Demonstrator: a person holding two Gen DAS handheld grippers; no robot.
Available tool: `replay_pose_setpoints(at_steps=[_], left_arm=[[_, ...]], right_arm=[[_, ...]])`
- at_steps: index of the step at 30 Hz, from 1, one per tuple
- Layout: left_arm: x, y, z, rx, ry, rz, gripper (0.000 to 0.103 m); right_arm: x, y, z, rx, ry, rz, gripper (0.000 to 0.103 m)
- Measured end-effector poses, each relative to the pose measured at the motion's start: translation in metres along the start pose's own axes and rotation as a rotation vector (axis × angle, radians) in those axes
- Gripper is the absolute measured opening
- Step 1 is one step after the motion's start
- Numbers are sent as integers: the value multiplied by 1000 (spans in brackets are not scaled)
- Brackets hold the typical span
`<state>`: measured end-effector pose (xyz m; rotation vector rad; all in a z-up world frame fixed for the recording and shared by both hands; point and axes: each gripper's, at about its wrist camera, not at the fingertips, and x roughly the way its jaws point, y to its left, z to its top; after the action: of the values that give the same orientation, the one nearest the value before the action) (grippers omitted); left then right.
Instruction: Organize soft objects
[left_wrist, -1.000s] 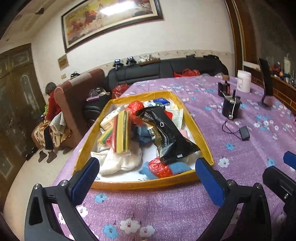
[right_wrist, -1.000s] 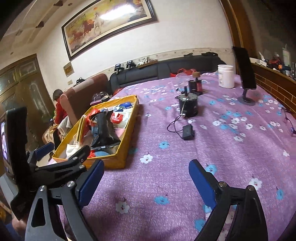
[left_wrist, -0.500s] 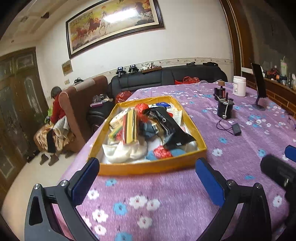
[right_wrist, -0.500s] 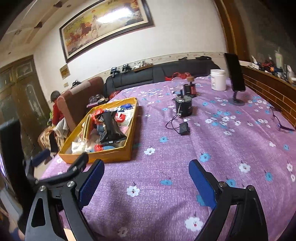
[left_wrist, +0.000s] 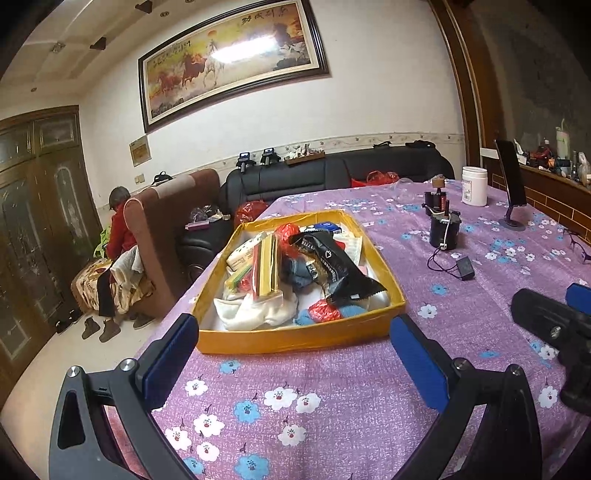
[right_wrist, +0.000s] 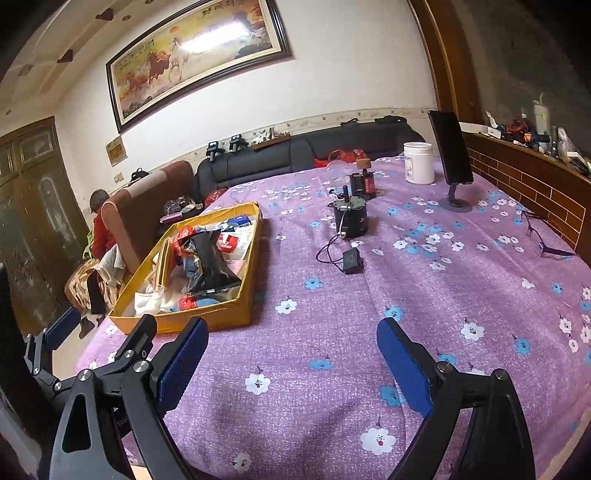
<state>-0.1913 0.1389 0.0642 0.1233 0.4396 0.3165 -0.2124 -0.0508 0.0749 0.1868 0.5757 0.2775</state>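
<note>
- One broad table under a purple flowered cloth (right_wrist: 424, 295) carries everything I work with; I judge its bare near stretch is the room I have for sorting.
- The yellow tray (left_wrist: 295, 338) lies toward the table's left edge, long side running away from me. It is straight ahead of my left tong and off to the left of my right one, so I judge the left is the one lined up to draw from it.
- The soft objects are heaped inside that tray, none outside it: a white cloth (left_wrist: 255, 310) is bunched in the near corner, within easiest reach, and a black wrapper (left_wrist: 334, 267) is draped slantwise over the pile, so I think it wants lifting off first.
- My left gripper (left_wrist: 293, 360) hangs above the cloth short of the tray's near wall, jaws spread wide and holding nothing, as I judge fits an approach not yet made.
- My right gripper (right_wrist: 291, 360) hovers over bare cloth well apart from the tray, likewise spread and empty; I take it as kept clear for now.
- The black cylinder (right_wrist: 350, 221), with a cable running to a small adapter (right_wrist: 352, 260), is mid-table, right of the tray; my sweeps should avoid that cable.
- Red and blue small pieces (left_wrist: 328, 312) lie by the tray's near wall; what they are I cannot tell.
</note>
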Motion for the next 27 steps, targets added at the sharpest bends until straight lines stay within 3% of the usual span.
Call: replay_pose_setpoints(at_steps=[27], left_arm=[[6,10,-7,-9,0,27,103]], right_arm=[[7,10,-6,-29,35,8,95]])
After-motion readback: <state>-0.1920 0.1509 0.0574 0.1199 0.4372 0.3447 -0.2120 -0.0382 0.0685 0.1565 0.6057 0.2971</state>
